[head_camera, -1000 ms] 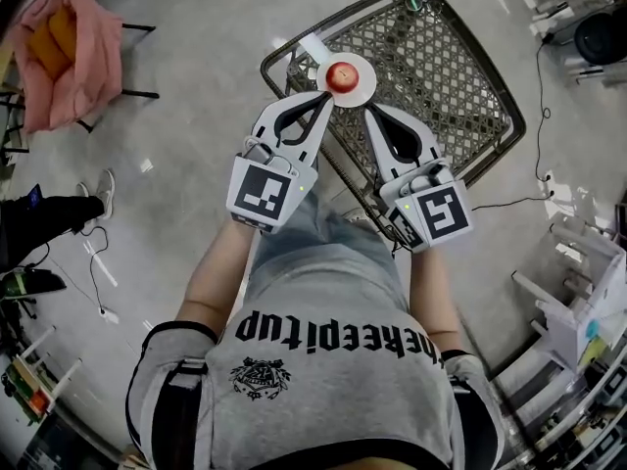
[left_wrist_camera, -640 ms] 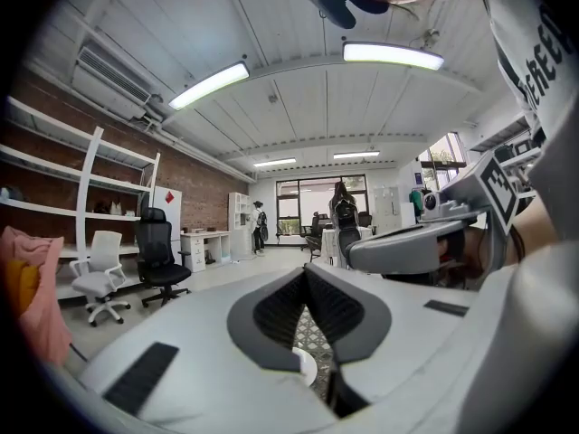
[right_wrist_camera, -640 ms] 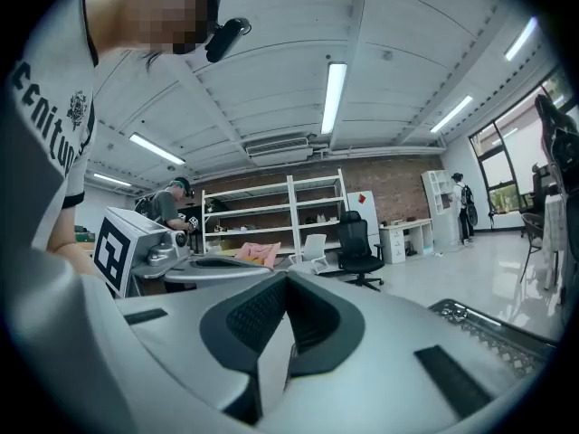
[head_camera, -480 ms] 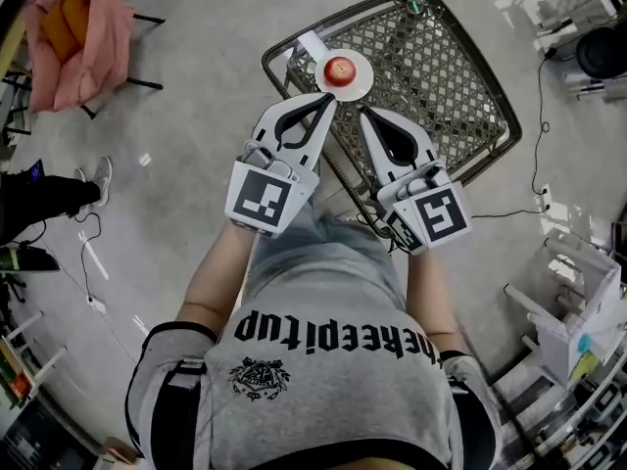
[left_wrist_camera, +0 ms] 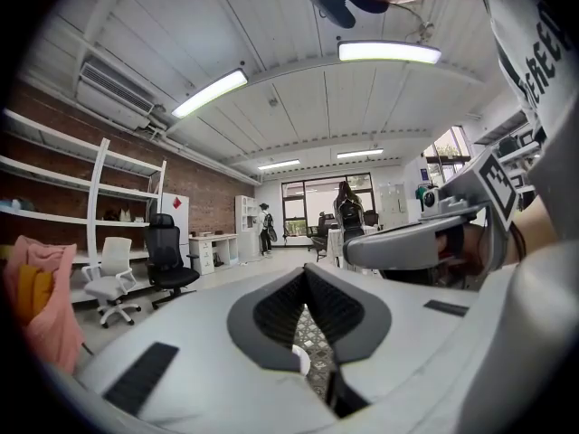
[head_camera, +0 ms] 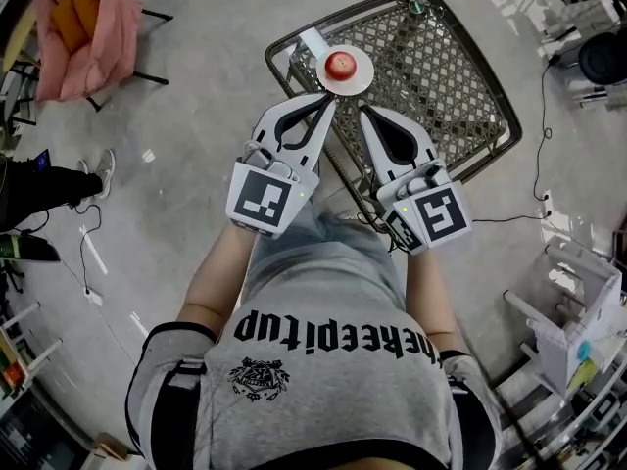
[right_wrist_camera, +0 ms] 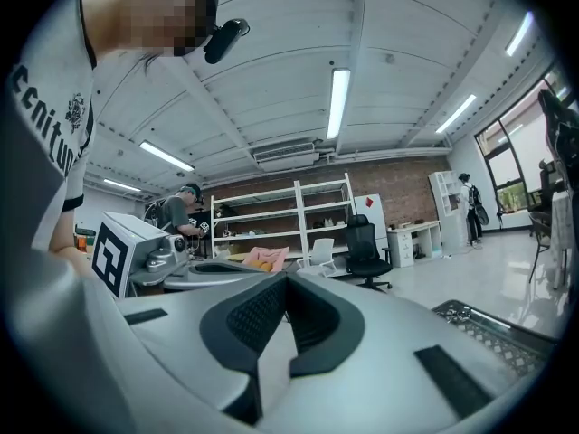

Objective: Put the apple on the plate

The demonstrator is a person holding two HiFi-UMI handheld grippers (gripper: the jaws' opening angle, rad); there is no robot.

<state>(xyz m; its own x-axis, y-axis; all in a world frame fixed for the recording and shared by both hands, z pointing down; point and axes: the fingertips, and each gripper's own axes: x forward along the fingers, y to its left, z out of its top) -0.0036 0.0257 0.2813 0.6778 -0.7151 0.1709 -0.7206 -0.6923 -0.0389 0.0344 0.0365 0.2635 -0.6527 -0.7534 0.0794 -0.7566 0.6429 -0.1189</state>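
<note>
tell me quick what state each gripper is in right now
Left gripper: closed, holding nothing.
Right gripper: closed, holding nothing.

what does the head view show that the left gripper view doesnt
Only the head view: the red apple resting on a white plate. Only the left gripper view: ceiling lights, a brick wall and a black office chair. Both: the right gripper, the wire-mesh cart and the pink cloth.
</note>
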